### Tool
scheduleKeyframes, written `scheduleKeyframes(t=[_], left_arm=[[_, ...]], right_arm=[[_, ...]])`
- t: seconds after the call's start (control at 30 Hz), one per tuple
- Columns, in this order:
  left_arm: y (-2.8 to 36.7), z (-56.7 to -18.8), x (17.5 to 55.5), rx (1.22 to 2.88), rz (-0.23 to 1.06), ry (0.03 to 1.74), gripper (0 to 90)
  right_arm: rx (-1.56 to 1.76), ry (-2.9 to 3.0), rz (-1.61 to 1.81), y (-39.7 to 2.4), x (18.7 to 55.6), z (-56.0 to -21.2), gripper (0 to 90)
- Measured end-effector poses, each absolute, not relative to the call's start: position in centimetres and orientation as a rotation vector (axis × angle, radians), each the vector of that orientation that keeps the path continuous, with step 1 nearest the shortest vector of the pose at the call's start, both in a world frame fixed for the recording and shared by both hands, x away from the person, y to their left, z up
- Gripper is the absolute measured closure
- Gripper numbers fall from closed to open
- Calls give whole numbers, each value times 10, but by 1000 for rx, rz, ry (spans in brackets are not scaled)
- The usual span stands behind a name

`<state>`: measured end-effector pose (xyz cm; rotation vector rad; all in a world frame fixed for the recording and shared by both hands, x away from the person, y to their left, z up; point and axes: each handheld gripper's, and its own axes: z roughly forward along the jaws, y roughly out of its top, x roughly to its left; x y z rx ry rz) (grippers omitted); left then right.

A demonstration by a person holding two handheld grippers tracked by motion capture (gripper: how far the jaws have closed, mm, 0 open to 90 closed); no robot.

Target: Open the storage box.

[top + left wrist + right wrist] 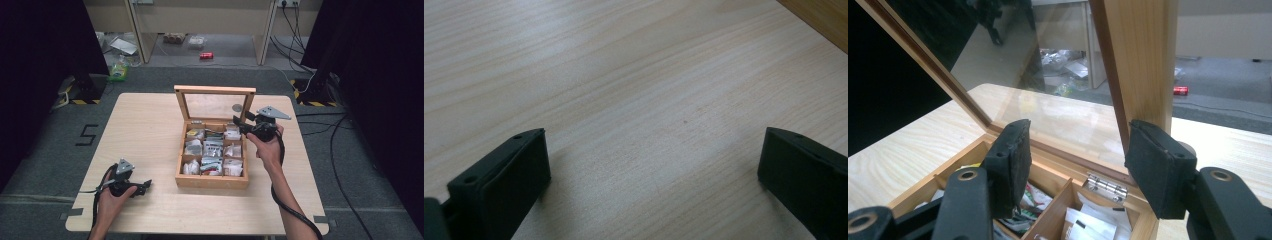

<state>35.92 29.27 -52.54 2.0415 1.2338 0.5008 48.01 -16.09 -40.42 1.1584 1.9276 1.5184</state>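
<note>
1. The wooden box point(212, 181) sits mid-table, its glass lid point(215, 104) standing upright.
2. The right gripper point(241, 125) hovers beside the lid's right edge, jaws apart, gripping nothing.
3. The left gripper point(145, 187) rests wide open on the table point(145, 130), well left of the box.

A pale, light-wood rectangular table point(150, 125) with rounded corners carries a single thing: an open wooden box point(212, 181) with a glass-paned lid point(215, 106) standing upright and compartments holding white packets point(213, 150). The box sits well to the right of the left gripper point(145, 186), with bare tabletop between them, and directly beside and under the right gripper point(237, 121), whose jaws reach in at the lid's right edge. The left gripper rests low on the table's near left part.
</note>
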Motion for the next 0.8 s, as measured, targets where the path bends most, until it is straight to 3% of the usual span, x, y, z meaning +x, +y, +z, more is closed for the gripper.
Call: scheduleKeyframes(t=[0.8], left_arm=[[293, -525, 359, 2043, 501, 1233, 0]], right_arm=[[1226, 1919, 1394, -159, 502, -405, 410]])
